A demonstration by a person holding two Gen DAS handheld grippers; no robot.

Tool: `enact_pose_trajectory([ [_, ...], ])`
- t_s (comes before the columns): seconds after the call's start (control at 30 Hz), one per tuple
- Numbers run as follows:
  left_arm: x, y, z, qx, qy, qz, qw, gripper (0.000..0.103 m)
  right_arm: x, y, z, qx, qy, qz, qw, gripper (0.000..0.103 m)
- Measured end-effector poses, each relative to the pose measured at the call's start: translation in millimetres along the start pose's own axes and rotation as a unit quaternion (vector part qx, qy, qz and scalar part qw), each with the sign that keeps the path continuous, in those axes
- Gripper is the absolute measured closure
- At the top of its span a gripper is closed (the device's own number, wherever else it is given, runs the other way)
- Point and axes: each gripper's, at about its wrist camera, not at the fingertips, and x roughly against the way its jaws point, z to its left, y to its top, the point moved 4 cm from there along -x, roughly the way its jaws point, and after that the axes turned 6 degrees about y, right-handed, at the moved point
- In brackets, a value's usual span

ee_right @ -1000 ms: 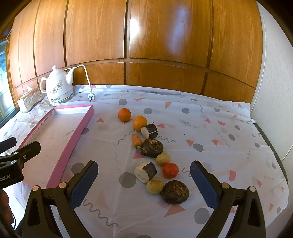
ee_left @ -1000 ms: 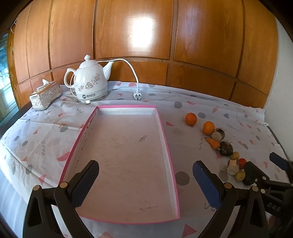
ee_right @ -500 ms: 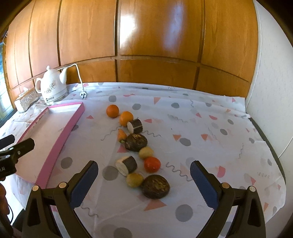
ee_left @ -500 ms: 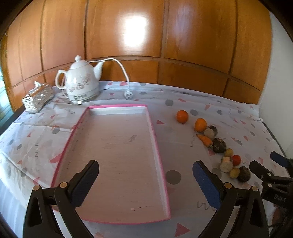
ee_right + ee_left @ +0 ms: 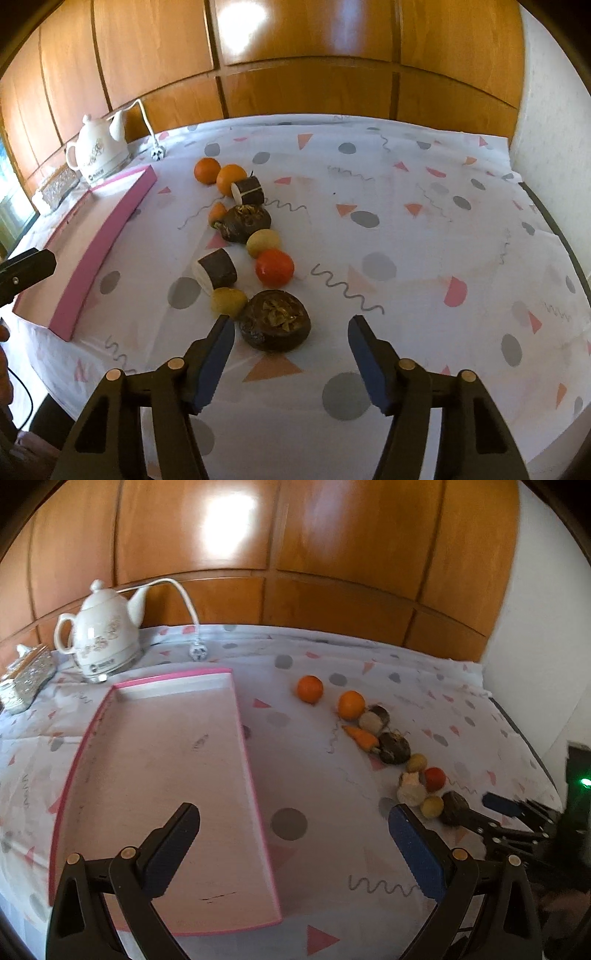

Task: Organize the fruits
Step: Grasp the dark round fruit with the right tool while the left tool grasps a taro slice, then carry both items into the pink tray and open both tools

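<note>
The right gripper (image 5: pixel 291 341) fingers are closing around nothing beside the dark round fruit (image 5: pixel 275 319); left gripper (image 5: pixel 293 829) fingers are standing apart; the kettle (image 5: pixel 101 633) label is unreadable.

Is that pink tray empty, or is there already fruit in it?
Empty. The pink tray shows only its bare floor; every fruit lies outside on the cloth.

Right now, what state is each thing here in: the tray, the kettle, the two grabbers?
Pink tray: empty, no fruit in it.
Kettle: lid on, cord unplugged, its plug lying on the cloth.
Left gripper: open, holding nothing.
Right gripper: closing, nothing gripped; dark round fruit just ahead.
</note>
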Motion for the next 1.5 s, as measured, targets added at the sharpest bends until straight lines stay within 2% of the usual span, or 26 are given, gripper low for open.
enact_pose_trajectory([
  [0.1,-3.4,0.6,-8.0,-0.014,-0.010,0.006,0.9998,0.002,-10.3,1.7,0.0,0.014,-0.001,0.010,1.000,0.038],
  [0.27,-12.1,2.0,-27.5,-0.039,-0.037,0.019,0.9984,0.013,-23.9,5.0,-0.5,0.020,0.014,0.015,1.000,0.040],
  [0.3,-14.1,2.4,-32.5,-0.046,-0.044,0.022,0.9978,0.015,-25.8,5.5,0.4,0.022,0.021,0.016,0.999,0.053],
  [0.33,-15.9,2.9,-35.9,-0.049,-0.048,0.024,0.9973,0.017,-26.7,6.0,1.4,0.024,0.025,0.017,0.999,0.057],
  [0.47,-25.3,5.7,-53.3,-0.064,-0.074,0.036,0.9946,0.025,-25.6,9.2,-2.8,0.025,0.007,0.001,1.000,0.058],
  [0.6,-41.2,10.5,-69.4,-0.064,-0.094,0.056,0.9920,0.032,-26.4,10.2,-18.6,0.008,-0.031,-0.006,0.999,0.057],
  [0.67,-49.1,12.1,-75.6,-0.065,-0.100,0.065,0.9907,0.041,-25.7,9.3,-21.7,0.005,-0.029,-0.011,1.000,0.057],
  [0.77,-62.0,13.8,-85.7,-0.062,-0.112,0.081,0.9885,0.043,-31.6,6.3,-26.8,-0.003,-0.024,0.000,1.000,0.057],
  [0.9,-75.0,15.1,-99.1,-0.070,-0.113,0.088,0.9872,0.043,-29.9,5.2,-29.3,-0.009,-0.018,-0.012,1.000,0.057],
  [1.0,-89.0,15.2,-103.0,-0.063,-0.111,0.101,0.9866,0.047,-29.4,4.1,-29.4,-0.011,-0.016,-0.017,1.000,0.057],
  [1.1,-102.8,13.5,-105.6,-0.052,-0.119,0.117,0.9846,0.056,-29.3,3.7,-29.1,-0.012,-0.015,-0.019,1.000,0.057],
  [1.13,-105.0,13.0,-105.8,-0.046,-0.128,0.120,0.9834,0.070,-29.1,3.4,-29.3,-0.012,-0.016,-0.020,1.000,0.057],
  [1.33,-98.2,13.1,-96.6,-0.026,-0.135,0.113,0.9840,0.070,-29.1,3.9,-27.3,-0.003,-0.022,-0.017,1.000,0.057],
  [1.5,-78.9,20.8,-68.4,-0.011,-0.109,0.083,0.9905,0.070,-29.6,4.8,-26.2,0.004,-0.026,-0.014,1.000,0.057],
])
